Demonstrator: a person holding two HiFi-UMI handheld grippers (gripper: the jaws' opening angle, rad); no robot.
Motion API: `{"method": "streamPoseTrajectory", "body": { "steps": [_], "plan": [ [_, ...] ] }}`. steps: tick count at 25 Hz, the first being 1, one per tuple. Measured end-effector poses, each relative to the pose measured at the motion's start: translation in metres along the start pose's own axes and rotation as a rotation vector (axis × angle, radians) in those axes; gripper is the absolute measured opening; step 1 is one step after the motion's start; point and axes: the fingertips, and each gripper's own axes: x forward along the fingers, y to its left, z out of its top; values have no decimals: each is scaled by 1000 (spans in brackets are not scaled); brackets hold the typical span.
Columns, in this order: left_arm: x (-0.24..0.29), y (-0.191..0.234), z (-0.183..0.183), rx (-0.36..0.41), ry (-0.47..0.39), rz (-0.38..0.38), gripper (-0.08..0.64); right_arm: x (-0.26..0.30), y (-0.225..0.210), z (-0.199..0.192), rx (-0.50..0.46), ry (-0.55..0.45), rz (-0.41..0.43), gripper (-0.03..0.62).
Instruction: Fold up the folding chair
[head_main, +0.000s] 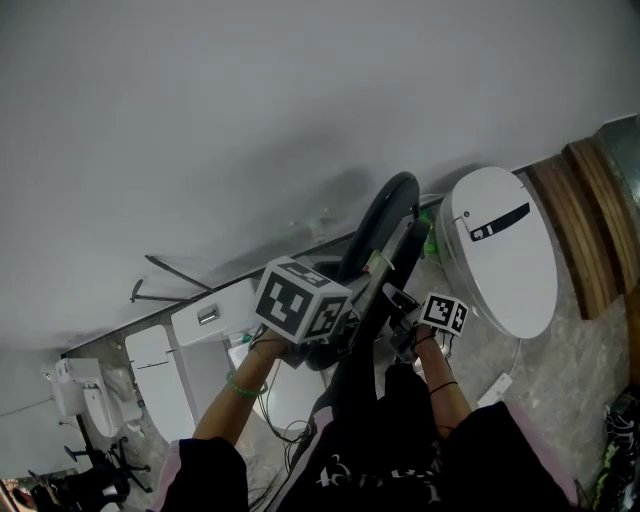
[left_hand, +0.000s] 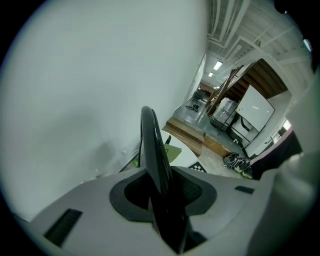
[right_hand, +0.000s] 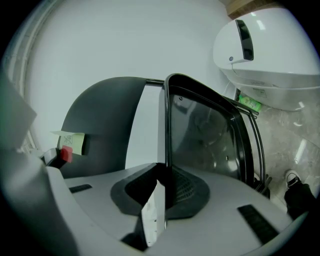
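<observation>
The left tongs (left_hand: 162, 186) pinch the thick black edge of the folding chair (head_main: 385, 215), and its dark panel runs straight up out of their jaws. The right tongs (right_hand: 165, 192) are pressed onto the thin rim of its seat panel, with a white tag (right_hand: 155, 212) caught there too. A yellow sticky note (right_hand: 70, 141) sits on the grey backrest. The chair is held in front of the person, against a white wall (head_main: 250, 120), just beside a white oval appliance (head_main: 500, 250) and near a wooden step (head_main: 585, 220).
</observation>
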Motion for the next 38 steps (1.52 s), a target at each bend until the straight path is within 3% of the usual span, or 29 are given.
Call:
{"method": "streamPoseTrajectory", "body": {
  "steps": [14,23,28,38],
  "plan": [
    [45,121,70,181,126,-136,104,108,-9,77,104,-230,-82,59],
    [58,155,88,279,153,-167,104,152,-14,103,138,-293,-92,60],
    [64,167,92,272,161,-162,104,164,-18,108,141,-293,-97,63],
    [71,237,114,191,128,-178,104,216,-14,128,154,-271,-87,63]
  ]
}}
